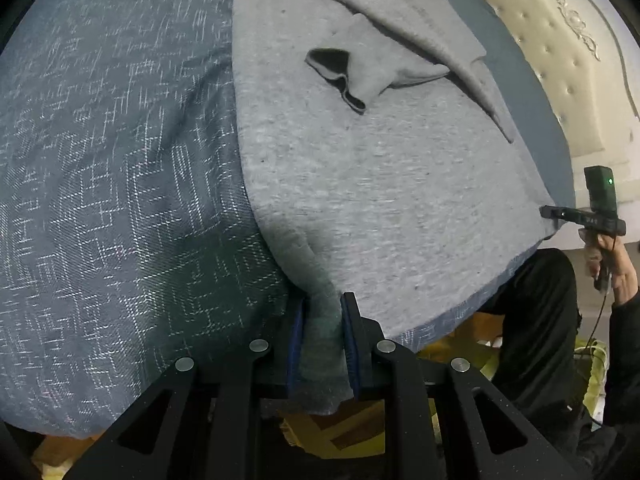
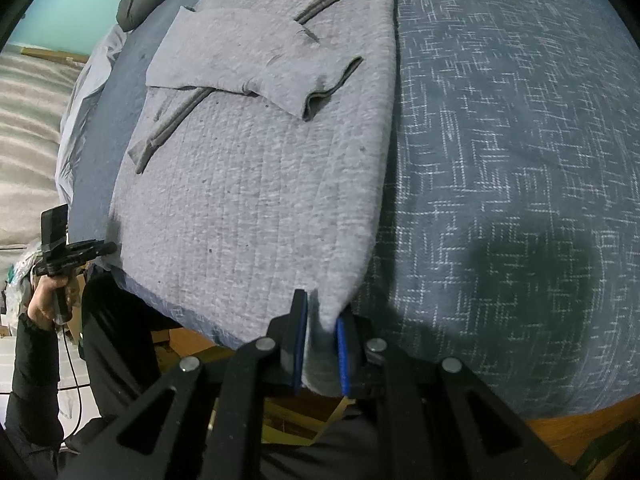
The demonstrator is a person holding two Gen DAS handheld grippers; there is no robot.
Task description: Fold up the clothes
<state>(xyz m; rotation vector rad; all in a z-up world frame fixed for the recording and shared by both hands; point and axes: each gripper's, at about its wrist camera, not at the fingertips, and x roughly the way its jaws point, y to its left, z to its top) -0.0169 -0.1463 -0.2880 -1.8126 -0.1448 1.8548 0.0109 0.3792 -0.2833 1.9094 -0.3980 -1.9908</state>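
Observation:
A grey sweatshirt [image 1: 380,184] lies flat on a bed, its sleeves folded across the body; one cuff [image 1: 340,76] shows a dark opening. My left gripper [image 1: 323,304] is shut on the garment's near left hem corner, the cloth bunched between the blue pads. In the right wrist view the same sweatshirt [image 2: 256,200] spreads away from me, a folded sleeve [image 2: 256,68] across it. My right gripper [image 2: 322,312] is shut on the near right hem corner. Each gripper shows in the other's view, far to the side: the right one [image 1: 582,216], the left one [image 2: 74,252].
The bed wears a dark blue cover [image 1: 112,208] with a white line pattern; its near edge [image 2: 192,312] runs just below the hem. A tufted cream headboard [image 1: 560,72] stands at one side. A person's black trouser leg [image 2: 116,344] and dark sleeve [image 2: 32,384] are at the bed's edge.

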